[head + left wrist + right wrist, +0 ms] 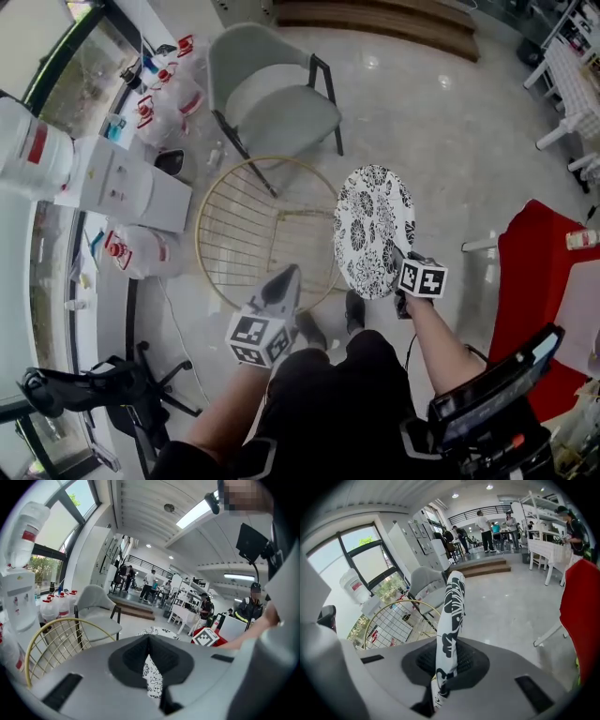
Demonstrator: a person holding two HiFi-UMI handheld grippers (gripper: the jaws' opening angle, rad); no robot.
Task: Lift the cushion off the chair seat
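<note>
The round cushion [373,225], white with a black floral print, hangs upright in the air to the right of the gold wire chair [225,234]. My right gripper [399,265] is shut on its lower right edge. In the right gripper view the cushion [452,602] rises edge-on out of the shut right gripper [440,667]. My left gripper [291,272] hovers over the wire chair's near rim, apart from the cushion. In the left gripper view, printed fabric shows through a thin slit behind the tips of the left gripper [150,641]. The cushion [159,631] also shows beyond them.
A grey upholstered chair [272,94] stands behind the wire chair. A water dispenser [103,178] and several water bottles [173,80] line the left wall. A red seat [544,272] is at the right, and a black office chair base [94,394] at the lower left.
</note>
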